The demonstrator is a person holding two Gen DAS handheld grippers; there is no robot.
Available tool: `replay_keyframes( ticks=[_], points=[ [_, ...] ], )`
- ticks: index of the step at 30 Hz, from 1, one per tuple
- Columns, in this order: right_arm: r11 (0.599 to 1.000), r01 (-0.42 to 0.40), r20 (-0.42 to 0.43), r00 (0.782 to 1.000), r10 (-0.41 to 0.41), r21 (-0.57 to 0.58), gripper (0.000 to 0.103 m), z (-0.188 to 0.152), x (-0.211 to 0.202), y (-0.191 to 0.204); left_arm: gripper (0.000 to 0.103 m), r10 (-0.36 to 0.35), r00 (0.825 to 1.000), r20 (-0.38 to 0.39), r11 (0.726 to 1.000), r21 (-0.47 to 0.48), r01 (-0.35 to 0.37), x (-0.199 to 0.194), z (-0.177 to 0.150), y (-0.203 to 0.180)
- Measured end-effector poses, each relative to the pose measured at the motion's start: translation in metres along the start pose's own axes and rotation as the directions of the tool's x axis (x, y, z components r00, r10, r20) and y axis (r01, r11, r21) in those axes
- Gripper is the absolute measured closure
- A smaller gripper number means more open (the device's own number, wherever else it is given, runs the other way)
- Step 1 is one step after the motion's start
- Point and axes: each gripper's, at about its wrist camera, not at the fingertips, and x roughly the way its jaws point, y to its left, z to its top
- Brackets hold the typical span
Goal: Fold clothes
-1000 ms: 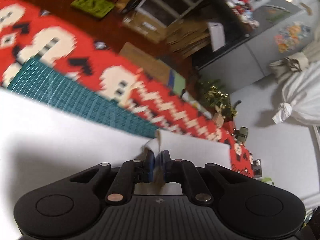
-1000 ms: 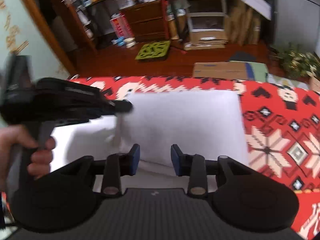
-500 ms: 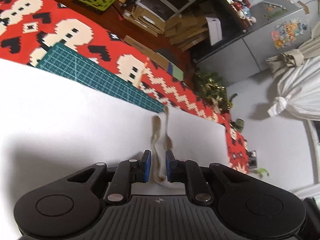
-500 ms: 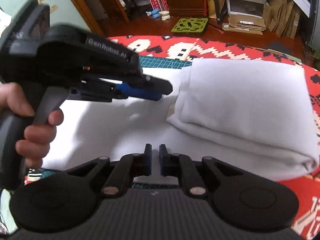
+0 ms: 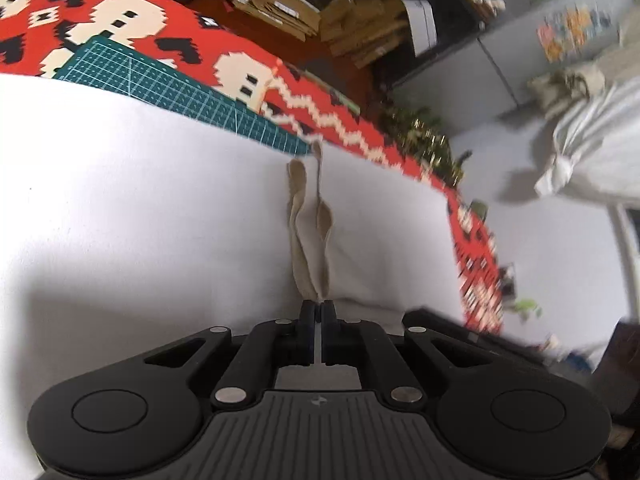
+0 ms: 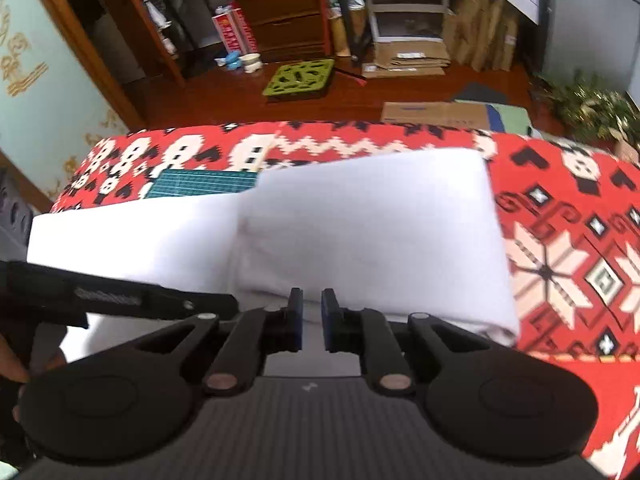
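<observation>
A white garment [image 6: 360, 220] lies on the table, its right half folded over into a thicker stack. In the left wrist view the garment [image 5: 120, 200] fills the foreground, and a ridge of layered fold edges [image 5: 310, 232] runs straight into my left gripper [image 5: 318, 308], which is shut on that edge. In the right wrist view the left gripper [image 6: 152, 300] lies low over the garment's near left part. My right gripper [image 6: 311, 316] hovers at the near edge of the folded stack, its blue pads [image 6: 296, 320] a narrow gap apart with nothing held.
A red patterned cloth [image 6: 560, 240] covers the table. A green cutting mat [image 6: 204, 184] sticks out behind the garment. A hand [image 6: 12, 364] holds the left gripper at the far left. Beyond the table edge are a wooden floor, a green tray [image 6: 300, 78], cardboard and shelves.
The left gripper came down from above the cloth to the near edge and closed again on the fold. The right gripper pulled back, going from wide apart to almost shut and then parting slightly.
</observation>
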Motion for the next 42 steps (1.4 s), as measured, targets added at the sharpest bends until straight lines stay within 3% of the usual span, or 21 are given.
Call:
replay_keyframes(
  ticks=[1, 3, 8, 10, 12, 15, 22, 26, 28, 32, 34, 38, 42],
  points=[
    [1.000, 0.001, 0.001, 1.000, -0.001, 0.015, 0.091, -0.001, 0.000, -0.004, 0.097, -0.003, 1.000, 0.010, 1.000, -0.018, 0.003, -0.002, 0.002, 0.001],
    [0.999, 0.002, 0.004, 1.000, -0.002, 0.040, 0.091, -0.001, 0.001, -0.007, 0.082, 0.027, 0.999, 0.038, 0.999, -0.038, -0.025, -0.005, 0.006, 0.001],
    [0.999, -0.005, 0.000, 1.000, 0.005, 0.045, 0.091, 0.000, 0.004, -0.007, 0.074, 0.021, 0.999, 0.029, 0.998, -0.061, -0.019, 0.002, 0.015, 0.002],
    [0.998, -0.003, 0.002, 1.000, 0.003, 0.056, 0.091, 0.001, 0.010, -0.006, 0.075, 0.028, 1.000, 0.011, 0.999, -0.036, -0.028, 0.007, 0.016, -0.003],
    [0.997, 0.008, 0.005, 1.000, -0.008, 0.071, 0.090, 0.002, 0.013, -0.009, 0.100, 0.052, 0.998, 0.019, 0.999, -0.001, -0.052, 0.007, 0.013, -0.007],
    [0.993, 0.036, -0.002, 0.999, -0.036, 0.109, 0.090, -0.003, 0.011, -0.018, 0.101, 0.049, 0.998, 0.044, 0.999, -0.003, -0.049, 0.000, 0.009, -0.011],
    [0.984, 0.054, -0.010, 0.999, -0.053, 0.169, 0.090, -0.010, 0.001, -0.040, 0.101, 0.062, 0.998, 0.023, 0.998, -0.016, -0.061, -0.004, 0.001, -0.010],
    [0.960, 0.061, -0.023, 0.998, -0.056, 0.273, 0.090, -0.016, 0.001, -0.059, 0.101, 0.069, 0.998, 0.011, 0.997, -0.024, -0.069, -0.006, -0.004, -0.009],
    [0.938, 0.044, -0.015, 0.999, -0.042, 0.345, 0.081, -0.021, -0.001, -0.067, 0.101, 0.070, 0.998, 0.006, 0.997, -0.030, -0.070, -0.007, -0.006, -0.008],
    [0.876, 0.018, 0.036, 0.999, -0.040, 0.483, 0.074, -0.030, -0.007, -0.090, 0.101, 0.034, 0.999, 0.016, 0.997, -0.076, -0.033, -0.011, -0.003, -0.008],
    [0.824, -0.040, 0.069, 0.998, 0.001, 0.565, 0.069, -0.034, -0.005, -0.103, 0.101, 0.017, 1.000, 0.022, 0.995, -0.098, -0.015, -0.014, -0.001, -0.008],
    [0.667, -0.159, 0.138, 0.987, 0.085, 0.728, 0.062, -0.051, 0.007, -0.124, 0.101, -0.035, 0.999, 0.042, 0.987, -0.155, 0.041, -0.021, 0.004, -0.011],
    [0.465, -0.338, 0.299, 0.941, 0.158, 0.818, 0.063, -0.078, 0.017, -0.134, 0.101, -0.100, 0.992, 0.079, 0.979, -0.169, 0.112, -0.031, 0.019, -0.027]
  ],
)
